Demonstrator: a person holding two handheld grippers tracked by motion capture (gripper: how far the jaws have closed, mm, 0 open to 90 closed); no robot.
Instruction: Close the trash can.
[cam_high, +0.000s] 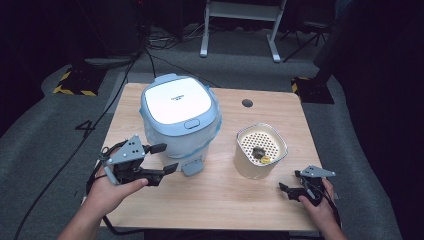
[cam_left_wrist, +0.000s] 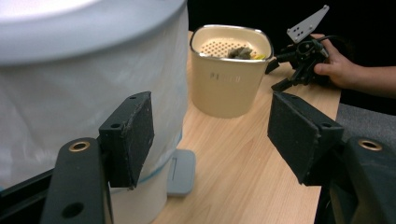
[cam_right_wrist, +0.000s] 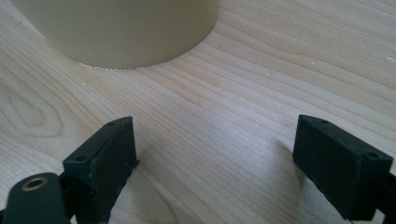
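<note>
A white bin (cam_high: 177, 117) with a pale blue lid and a plastic liner stands left of the table's middle; its grey pedal (cam_high: 192, 167) sticks out at the front. My left gripper (cam_high: 165, 158) is open beside the bin's front left, one jaw close to the liner (cam_left_wrist: 84, 107), nothing between the jaws. To the right is a cream container (cam_high: 260, 150) with a perforated insert, holding a dark lump (cam_high: 258, 151) and a yellow bit. My right gripper (cam_high: 290, 181) is open low over the wood, just in front of the container's base (cam_right_wrist: 126, 32), holding nothing.
The wooden table (cam_high: 220, 200) has a round cable hole (cam_high: 247, 103) at the back. Bare wood lies between bin and container and along the front edge. Cables run over the grey floor at left, and a white stand frame (cam_high: 240, 27) is behind the table.
</note>
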